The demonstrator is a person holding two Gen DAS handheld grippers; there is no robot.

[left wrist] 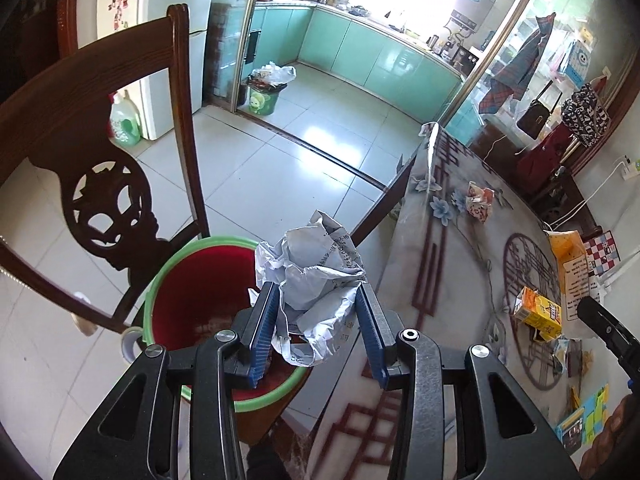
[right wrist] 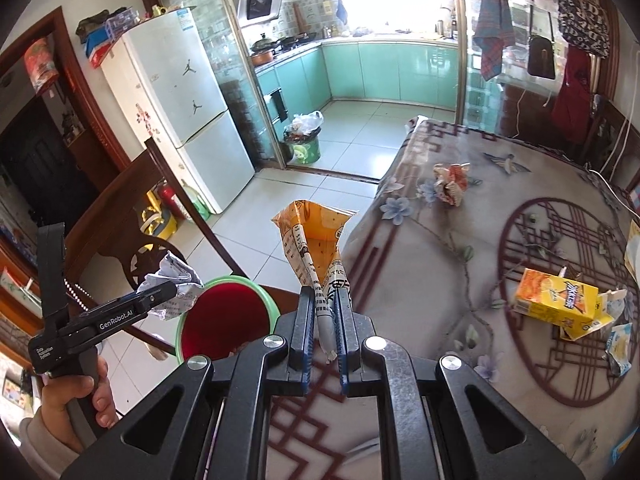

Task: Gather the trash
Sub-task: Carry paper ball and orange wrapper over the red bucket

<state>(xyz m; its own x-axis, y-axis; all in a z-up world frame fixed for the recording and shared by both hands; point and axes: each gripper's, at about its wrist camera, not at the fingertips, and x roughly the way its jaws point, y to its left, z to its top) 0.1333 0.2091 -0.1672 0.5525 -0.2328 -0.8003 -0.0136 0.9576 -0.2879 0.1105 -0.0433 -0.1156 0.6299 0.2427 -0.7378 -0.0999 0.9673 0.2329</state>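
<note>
Two grippers loaded. Your left gripper (left wrist: 316, 300) pinches crumpled paper (left wrist: 314, 270) above red bin (left wrist: 200, 292); spread fingers over centre. Your right gripper (right wrist: 325, 312), closed tight on orange wrapper (right wrist: 316, 240), waits beside table (right wrist: 460, 240) edge.

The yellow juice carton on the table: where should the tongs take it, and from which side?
Grip the yellow juice carton across its intact printed body, coming down from above. It lies on its side on the table, so the broad face is up and the long edges are free. Its far end looks torn open with wrapper scraps beside it, so that end would probably crush.
</note>
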